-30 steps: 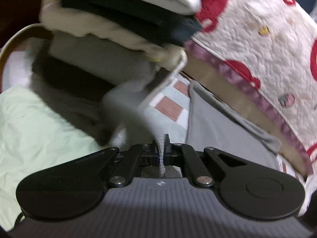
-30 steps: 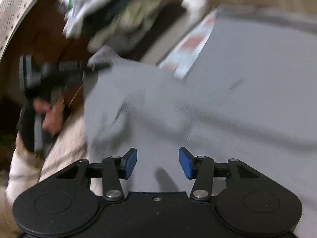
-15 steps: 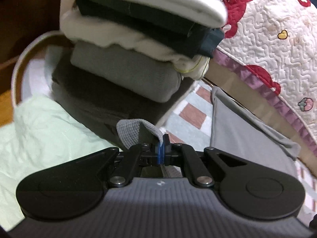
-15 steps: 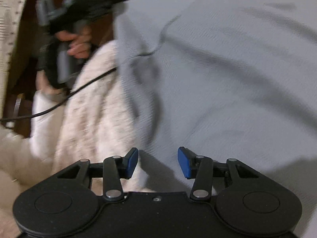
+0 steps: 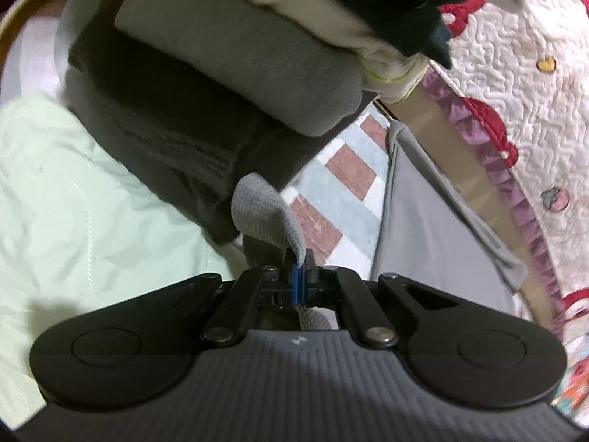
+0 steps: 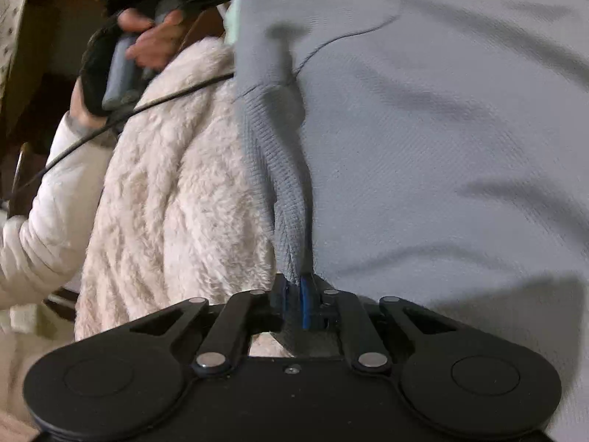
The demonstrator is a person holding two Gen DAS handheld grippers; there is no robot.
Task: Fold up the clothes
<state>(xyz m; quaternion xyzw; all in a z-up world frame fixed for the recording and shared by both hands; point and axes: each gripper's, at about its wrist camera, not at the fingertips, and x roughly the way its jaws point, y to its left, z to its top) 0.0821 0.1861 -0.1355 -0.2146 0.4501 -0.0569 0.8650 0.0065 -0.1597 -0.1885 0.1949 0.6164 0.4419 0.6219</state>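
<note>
Left hand-held gripper [image 5: 299,276]: jaws fully closed, blue pads pinching a ribbed corner of the grey garment [image 5: 423,228]. A short flap of the rib knit stands up past the fingertips at frame centre; the rest of the cloth lies to the right of centre, over a brick-and-grey checked sheet [image 5: 346,169].

Right hand-held gripper [image 6: 294,300]: jaws closing, with a bunched ribbed edge of the same grey garment [image 6: 441,140] between the pads; the pads appear to bear on it already. The garment fills the right two-thirds of the right wrist view, spread fairly flat with shallow creases.

Surroundings: stack of folded clothes [image 5: 239,48] at upper centre of the left wrist view, pale green fabric [image 5: 73,199] at left, quilted cover with red motifs [image 5: 515,84] at upper right. In the right wrist view, a fluffy cream sleeve [image 6: 173,191] lies beside the garment's left edge, and the person's hand [image 6: 151,42] grips the other tool's handle at upper left, cable trailing.

Judged step: securing two points along one ribbed edge, ahead of lifting it over for a fold.

Notes for doing it well:
- Let the right jaws seat fully before pulling; the bite looks shallow and near the pad tips, so slip is possible.
- Draw the two grips apart until the edge between them is straight, not bunched.
- Lift both together and keep them level, so the fold line stays square.
- Keep the left side clear of the folded stack, which sits close.
</note>
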